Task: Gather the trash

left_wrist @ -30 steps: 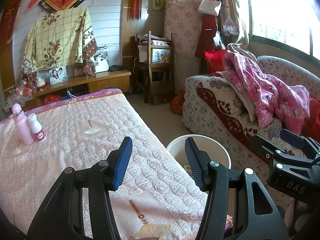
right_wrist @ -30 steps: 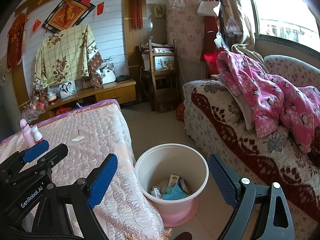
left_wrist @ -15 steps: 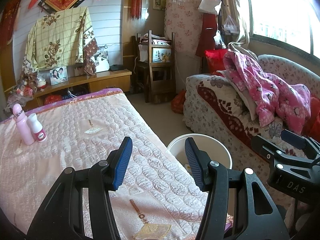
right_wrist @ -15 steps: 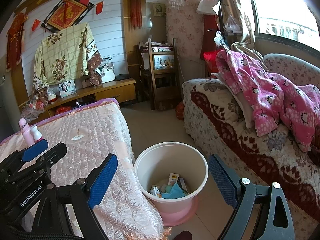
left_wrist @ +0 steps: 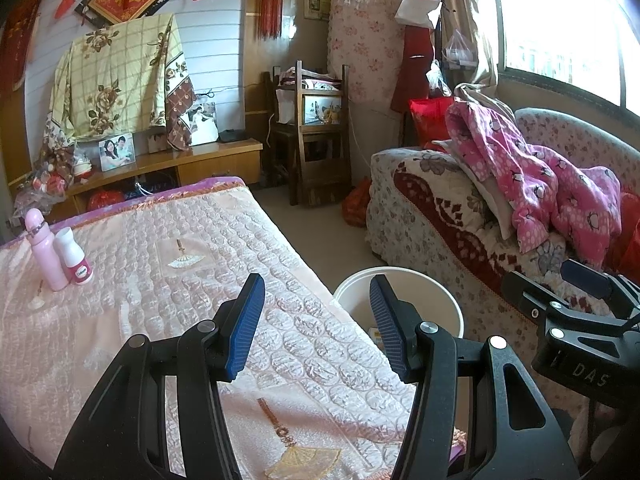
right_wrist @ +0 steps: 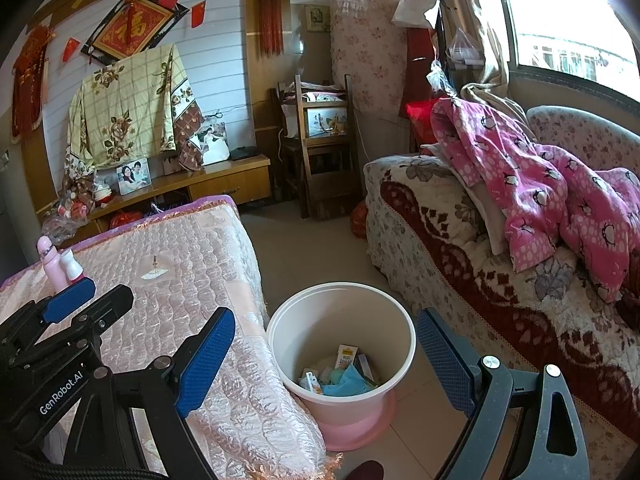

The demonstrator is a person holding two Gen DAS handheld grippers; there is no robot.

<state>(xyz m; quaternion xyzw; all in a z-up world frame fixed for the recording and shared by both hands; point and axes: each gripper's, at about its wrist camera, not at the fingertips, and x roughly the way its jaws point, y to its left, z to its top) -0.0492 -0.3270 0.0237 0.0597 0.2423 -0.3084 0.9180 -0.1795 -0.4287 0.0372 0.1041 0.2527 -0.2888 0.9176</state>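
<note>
- Left gripper [left_wrist: 316, 320]: jaws partly apart, nothing between the blue pads; held above the near edge of the bed [left_wrist: 160, 280], close to its near right corner, pointing forward and down across the quilted cover.
- Right gripper [right_wrist: 326, 364]: jaws spread wide, empty; held beyond the bed's right edge, with the waste bin [right_wrist: 276, 344] framed between the two pads and lying lower, on the floor between the bed and the sofa [right_wrist: 460, 264].
- Already lying in the bin: a small carton [right_wrist: 346, 354], a blue cloth or wrapper [right_wrist: 348, 386] and a few smaller scraps.
- Still on the bed, standing upright near the far left edge: a pink bottle [left_wrist: 45, 254] with a white bottle [left_wrist: 74, 256] touching it on its right; long axes vertical.
- Decisive relation: both bottles lie ahead and to the left of the left gripper, well apart from it, and farther still from the right one. Nearer hand judged to be the left.
- Likely demand: a reach diagonally across the cover, pads either side of an upright body.
- No other loose trash discernible on the cover; only embroidered fan motifs.
</note>
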